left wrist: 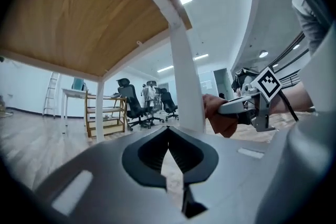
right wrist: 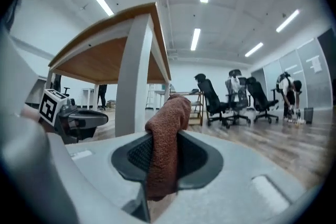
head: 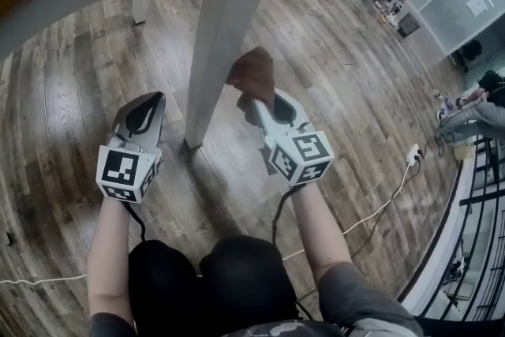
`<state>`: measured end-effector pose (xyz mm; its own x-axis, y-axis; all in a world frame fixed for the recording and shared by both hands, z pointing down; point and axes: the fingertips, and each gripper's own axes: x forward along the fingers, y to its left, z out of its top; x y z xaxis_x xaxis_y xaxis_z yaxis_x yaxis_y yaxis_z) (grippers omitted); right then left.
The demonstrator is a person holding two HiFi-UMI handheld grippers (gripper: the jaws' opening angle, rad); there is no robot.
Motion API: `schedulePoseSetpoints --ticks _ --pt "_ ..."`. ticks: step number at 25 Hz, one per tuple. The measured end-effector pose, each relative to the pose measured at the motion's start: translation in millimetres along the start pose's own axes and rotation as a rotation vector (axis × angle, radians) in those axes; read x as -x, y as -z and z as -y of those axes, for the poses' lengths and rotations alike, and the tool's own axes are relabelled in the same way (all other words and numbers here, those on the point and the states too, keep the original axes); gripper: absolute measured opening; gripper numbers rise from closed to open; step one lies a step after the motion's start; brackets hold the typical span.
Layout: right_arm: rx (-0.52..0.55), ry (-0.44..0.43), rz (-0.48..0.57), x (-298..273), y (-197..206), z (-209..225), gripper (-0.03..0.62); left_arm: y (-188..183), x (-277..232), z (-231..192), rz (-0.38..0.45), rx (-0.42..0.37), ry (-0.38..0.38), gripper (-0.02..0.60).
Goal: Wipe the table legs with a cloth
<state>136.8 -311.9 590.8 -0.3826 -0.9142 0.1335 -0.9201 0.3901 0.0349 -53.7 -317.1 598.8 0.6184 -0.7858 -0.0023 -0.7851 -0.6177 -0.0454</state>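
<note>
1. Well, head view first. The right gripper (head: 259,100) is clamped on a rust-brown cloth (head: 254,71). The cloth's bunched end looks pressed to the white table leg (head: 215,35) on its 3 o'clock face, roughly halfway up. The left gripper (head: 151,102) hangs at the leg's 8 o'clock, apart from it, jaws together and nothing in them. A white cable (head: 371,213) trails over the wood floor (head: 63,114) at 4 o'clock from the person's knees (head: 237,272). I'd say a low stroke with a sideways shuffle could catch it.

2. Left gripper view: its jaws meet tip to tip, empty. At 1 o'clock beyond them, the cloth bulges ahead of the other tool against the leg. Only that one face is covered, so the 9 o'clock face and the back would likely be missed unless the person works round. With this tool idle nothing steadies the table, and a hard push might shift it.

3. Right gripper view: the cloth is pinched as one narrow fold, rising at 12 o'clock with its tail hanging at 6. The leg stands at 10 o'clock, just beside it. That hold looks slim to me. Friction down the leg could drag the fold out. It could also flatten the fold so the hard jaw tips scrape the paint.
</note>
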Motion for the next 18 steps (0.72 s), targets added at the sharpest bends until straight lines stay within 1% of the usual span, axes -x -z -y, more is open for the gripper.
schedulePoseSetpoints --ticks 2,5,7,9,11,13,15,18 --pt "0.042 -0.016 0.084 -0.3 -51.9 -0.1 0.089 -32.2 0.5 1.5 0.052 -0.009 0.001 0.02" --pt "0.098 -0.045 0.184 1.5 -116.1 -7.6 0.089 -72.3 1.9 6.3 0.112 -0.034 0.014 0.02" --pt "0.169 -0.051 0.233 0.4 -150.9 -15.0 0.089 -95.8 2.4 7.4 0.149 -0.046 0.016 0.02" --pt "0.237 -0.05 0.268 -2.0 -177.0 -20.5 0.089 -117.9 1.2 10.5 0.161 -0.045 0.016 0.02" --pt "0.261 -0.053 0.287 -2.7 -193.6 -22.7 0.089 -134.7 -1.3 15.8 0.16 -0.047 0.019 0.02" --pt "0.261 -0.059 0.29 -1.8 -199.9 -24.0 0.089 -144.6 -3.5 22.0 0.17 -0.059 0.031 0.02" --pt "0.27 -0.066 0.28 -2.1 -195.9 -26.7 0.089 -147.5 -5.1 25.9 0.176 -0.07 0.041 0.02" --pt "0.265 -0.074 0.24 -5.9 -173.7 -28.7 0.089 -138.0 -6.9 25.5 0.16 -0.059 0.039 0.02"
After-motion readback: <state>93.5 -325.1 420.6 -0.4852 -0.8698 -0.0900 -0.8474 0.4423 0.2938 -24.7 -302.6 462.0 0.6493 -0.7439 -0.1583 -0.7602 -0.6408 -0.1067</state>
